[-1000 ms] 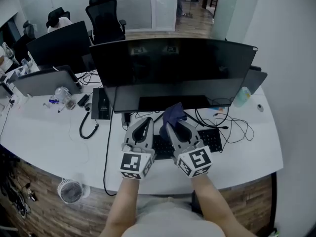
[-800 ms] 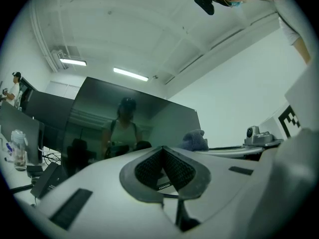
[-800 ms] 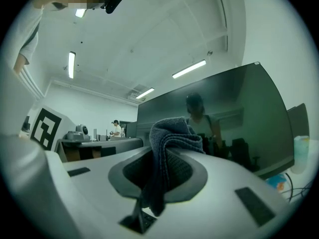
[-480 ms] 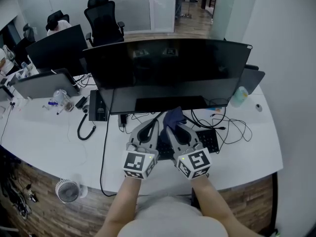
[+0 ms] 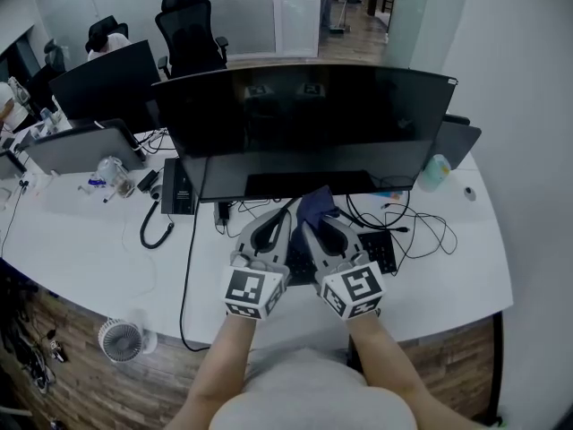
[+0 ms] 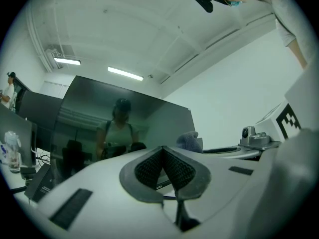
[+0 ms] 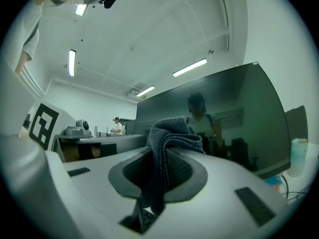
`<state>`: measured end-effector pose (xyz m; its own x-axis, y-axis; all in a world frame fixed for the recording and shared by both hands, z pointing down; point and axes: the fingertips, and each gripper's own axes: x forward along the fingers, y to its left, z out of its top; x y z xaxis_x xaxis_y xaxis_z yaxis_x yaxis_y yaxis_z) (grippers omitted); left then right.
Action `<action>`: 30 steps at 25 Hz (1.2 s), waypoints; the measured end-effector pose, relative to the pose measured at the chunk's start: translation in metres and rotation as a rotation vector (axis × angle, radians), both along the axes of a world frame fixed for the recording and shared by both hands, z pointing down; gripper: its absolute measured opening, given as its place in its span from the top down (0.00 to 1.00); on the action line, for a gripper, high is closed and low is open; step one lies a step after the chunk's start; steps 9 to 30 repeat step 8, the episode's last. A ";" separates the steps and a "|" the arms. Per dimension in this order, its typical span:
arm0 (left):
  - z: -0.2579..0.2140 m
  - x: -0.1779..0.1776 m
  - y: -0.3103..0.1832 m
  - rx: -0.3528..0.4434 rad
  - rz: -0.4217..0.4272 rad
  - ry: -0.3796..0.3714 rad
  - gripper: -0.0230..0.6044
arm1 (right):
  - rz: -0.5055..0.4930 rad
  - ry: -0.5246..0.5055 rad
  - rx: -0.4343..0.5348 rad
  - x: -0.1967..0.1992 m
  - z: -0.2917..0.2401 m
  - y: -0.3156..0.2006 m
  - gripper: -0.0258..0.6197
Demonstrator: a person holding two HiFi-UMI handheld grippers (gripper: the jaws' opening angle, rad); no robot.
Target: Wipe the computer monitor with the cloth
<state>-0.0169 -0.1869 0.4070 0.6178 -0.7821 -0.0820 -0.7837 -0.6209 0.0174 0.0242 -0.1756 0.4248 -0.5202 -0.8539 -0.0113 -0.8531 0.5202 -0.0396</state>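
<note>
Low before the wide dark computer monitor (image 5: 304, 124), both claws are held side by side above the white surface (image 5: 81, 240), with their marker cubes turned back toward the person. The right claw (image 7: 165, 156) is closed tight on a dark blue-grey cloth (image 7: 172, 131). A folded wad of it stands up past the tips, and a tail hangs down between the ribbed pads (image 7: 187, 171). From the head view the cloth sits just below the screen's bottom edge, in front of the stand. Whether it touches the glass I cannot tell.

The left claw (image 6: 163, 153) has its jaws pressed together with nothing between them, and it points up toward the left part of the monitor. The screen is off and mirrors the person standing before it.

Under the two claws lies a black keyboard (image 5: 387, 251), mostly hidden by them, and loose black cables (image 5: 421, 227) curl across the surface to its right. Farther right, near the monitor's corner, stands a pale translucent bottle (image 5: 437, 173). To the left of the stand is a black desk phone (image 5: 179, 188) with its coiled cord (image 5: 157, 233). Beyond that are a second dark monitor (image 5: 103, 83) and a grey laptop (image 5: 76, 149). A small white fan (image 5: 121, 339) sits on the wooden floor (image 5: 448, 365) by the surface's near edge. A black office chair (image 5: 190, 30) stands behind the monitors.
</note>
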 end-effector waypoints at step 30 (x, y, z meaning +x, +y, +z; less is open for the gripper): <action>0.003 0.003 0.001 -0.002 -0.015 -0.008 0.95 | -0.020 0.023 0.028 -0.003 -0.005 0.010 0.87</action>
